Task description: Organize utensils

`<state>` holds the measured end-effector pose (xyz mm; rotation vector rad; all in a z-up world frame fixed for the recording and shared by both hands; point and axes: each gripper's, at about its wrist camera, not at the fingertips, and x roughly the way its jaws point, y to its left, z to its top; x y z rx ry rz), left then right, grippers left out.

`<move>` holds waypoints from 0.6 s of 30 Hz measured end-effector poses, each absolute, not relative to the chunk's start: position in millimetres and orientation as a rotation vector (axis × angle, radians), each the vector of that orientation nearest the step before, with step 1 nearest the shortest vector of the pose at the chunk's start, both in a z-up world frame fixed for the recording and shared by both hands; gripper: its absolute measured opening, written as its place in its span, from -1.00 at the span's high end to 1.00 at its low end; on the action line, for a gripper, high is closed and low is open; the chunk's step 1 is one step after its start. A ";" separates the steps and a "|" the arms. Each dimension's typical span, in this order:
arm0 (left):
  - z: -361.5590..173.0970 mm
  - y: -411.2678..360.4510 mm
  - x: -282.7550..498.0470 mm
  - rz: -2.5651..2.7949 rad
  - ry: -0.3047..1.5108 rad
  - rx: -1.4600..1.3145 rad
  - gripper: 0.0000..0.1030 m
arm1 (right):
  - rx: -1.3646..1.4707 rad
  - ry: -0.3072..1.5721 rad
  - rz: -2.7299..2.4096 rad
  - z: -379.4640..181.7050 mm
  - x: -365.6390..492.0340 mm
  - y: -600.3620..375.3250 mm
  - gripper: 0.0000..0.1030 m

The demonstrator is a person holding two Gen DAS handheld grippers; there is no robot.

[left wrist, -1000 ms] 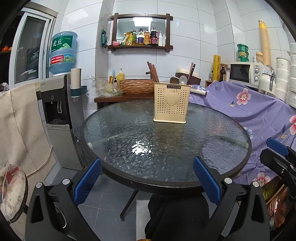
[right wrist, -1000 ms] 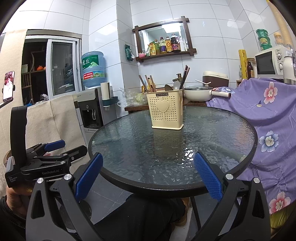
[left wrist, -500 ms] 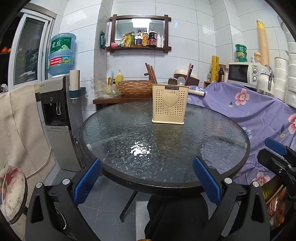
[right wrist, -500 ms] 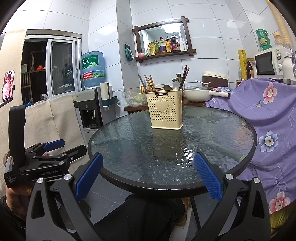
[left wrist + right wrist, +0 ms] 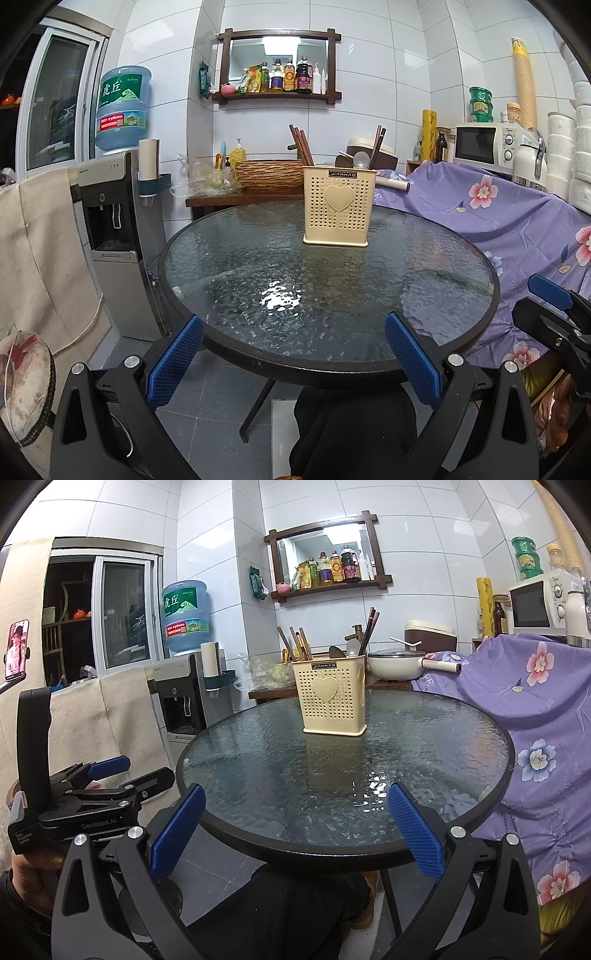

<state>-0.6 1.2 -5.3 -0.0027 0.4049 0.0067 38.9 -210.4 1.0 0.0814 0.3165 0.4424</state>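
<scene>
The utensil holder (image 5: 339,205) stands upright on the far half of the glass counter (image 5: 436,266), containing chopsticks (image 5: 301,144) and spoons (image 5: 360,159). Left hand-held gripper (image 5: 293,360) and right hand-held gripper (image 5: 295,834): fingers spread wide, empty, at the near rim.

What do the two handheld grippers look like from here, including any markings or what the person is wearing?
Both the left gripper and the right gripper have black angular frames with silver bolts and blue textured pads on the fingers. From the right wrist view, the left unit's body reads "GenRobot.AI", with a tall black upright handle. The person wears dark clothing.
</scene>
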 end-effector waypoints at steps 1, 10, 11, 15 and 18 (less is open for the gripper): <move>-5.3 1.5 -0.6 0.006 0.405 -0.002 -0.88 | 0.082 0.317 0.443 1.4 39.2 -209.7 -0.89; -6.5 3.2 -0.6 -0.002 0.405 -0.015 -0.88 | 0.082 0.321 0.443 0.6 38.6 -209.6 -0.89; -6.3 3.4 -0.4 -0.001 0.406 -0.013 -0.88 | 0.082 0.320 0.442 0.6 38.6 -209.5 -0.89; -6.2 3.5 -0.1 0.002 0.408 -0.011 -0.88 | 0.081 0.320 0.442 0.5 38.5 -210.0 -0.89; -5.9 3.7 -0.3 0.001 0.408 -0.013 -0.88 | 0.082 0.321 0.442 0.3 38.3 -210.5 -0.89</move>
